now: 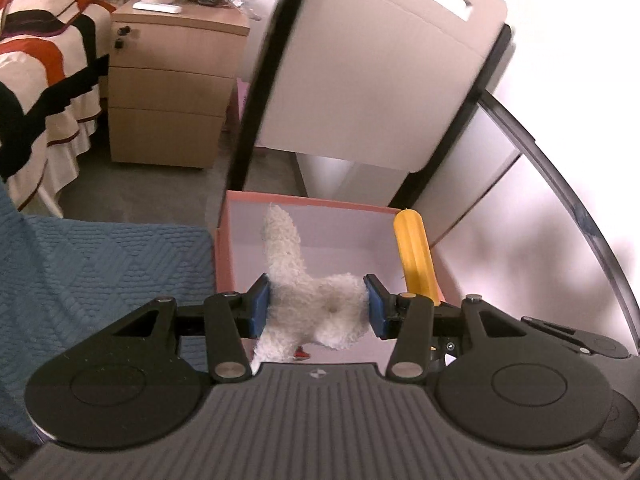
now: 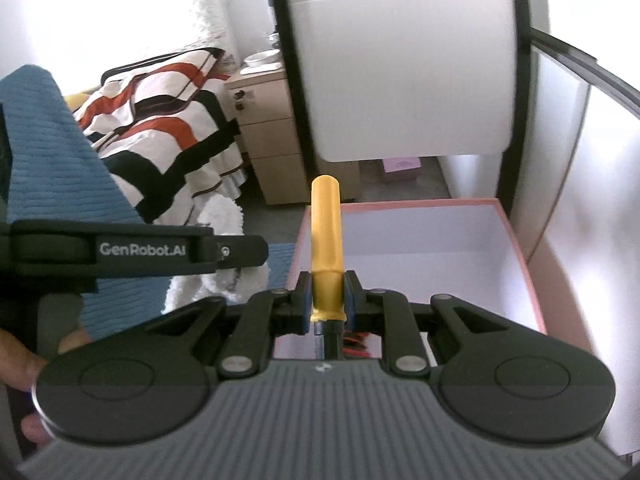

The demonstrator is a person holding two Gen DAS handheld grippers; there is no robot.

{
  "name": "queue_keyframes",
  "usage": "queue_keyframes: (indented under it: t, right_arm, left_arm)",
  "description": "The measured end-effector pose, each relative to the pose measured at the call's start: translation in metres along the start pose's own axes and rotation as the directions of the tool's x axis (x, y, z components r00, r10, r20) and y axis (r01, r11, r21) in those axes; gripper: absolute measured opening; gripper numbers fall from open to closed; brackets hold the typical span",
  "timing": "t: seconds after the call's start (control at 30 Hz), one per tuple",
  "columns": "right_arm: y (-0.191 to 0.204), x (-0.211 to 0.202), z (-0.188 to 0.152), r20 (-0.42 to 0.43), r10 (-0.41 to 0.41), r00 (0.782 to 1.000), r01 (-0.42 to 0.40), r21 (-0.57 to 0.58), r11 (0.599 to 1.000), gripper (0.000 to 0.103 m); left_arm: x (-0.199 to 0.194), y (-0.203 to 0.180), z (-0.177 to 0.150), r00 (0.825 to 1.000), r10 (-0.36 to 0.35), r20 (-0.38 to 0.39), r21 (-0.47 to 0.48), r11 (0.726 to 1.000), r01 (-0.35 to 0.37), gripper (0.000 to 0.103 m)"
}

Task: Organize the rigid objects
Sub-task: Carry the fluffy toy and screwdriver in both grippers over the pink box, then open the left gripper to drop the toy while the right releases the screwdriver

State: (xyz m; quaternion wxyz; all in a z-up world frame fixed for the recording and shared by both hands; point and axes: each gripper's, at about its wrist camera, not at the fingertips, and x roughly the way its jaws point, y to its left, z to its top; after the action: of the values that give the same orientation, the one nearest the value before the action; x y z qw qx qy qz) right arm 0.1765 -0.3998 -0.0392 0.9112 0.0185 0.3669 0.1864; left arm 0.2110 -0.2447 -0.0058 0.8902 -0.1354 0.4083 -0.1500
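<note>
Right wrist view: we find the right gripper (image 2: 327, 294) fingers pinching the yellow handle (image 2: 326, 224), long axis straight ahead, the pink box (image 2: 516, 236) open just beyond and right, while left gripper (image 1: 318, 306) fingers pinch the white plush toy (image 1: 304, 292) over it.

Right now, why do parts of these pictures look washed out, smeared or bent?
Left wrist view: glare whitens the right side, the chair back smears, the fluffy white toy stays sharp. Right wrist view: the top left is blown out, straight edges bow, the yellow handle is crisp.
</note>
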Motion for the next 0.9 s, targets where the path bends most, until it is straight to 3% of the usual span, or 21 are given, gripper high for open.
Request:
queue_keyframes:
  t: [0.47, 0.9]
  right_arm:
    - [-0.086, 0.036, -0.031, -0.114, -0.043, 0.993, 0.052, 0.078, 0.996, 0.02]
    - [-0.122, 0.09, -0.072, -0.224, -0.067, 0.972, 0.086, 0.075, 0.993, 0.02]
  left_arm:
    - [0.101, -0.042, -0.024, 0.993, 0.022, -0.118, -0.009, 1.0, -0.024, 0.054]
    - [0.175, -0.039, -0.056, 0.972, 0.064, -0.228, -0.015, 0.998, -0.069, 0.054]
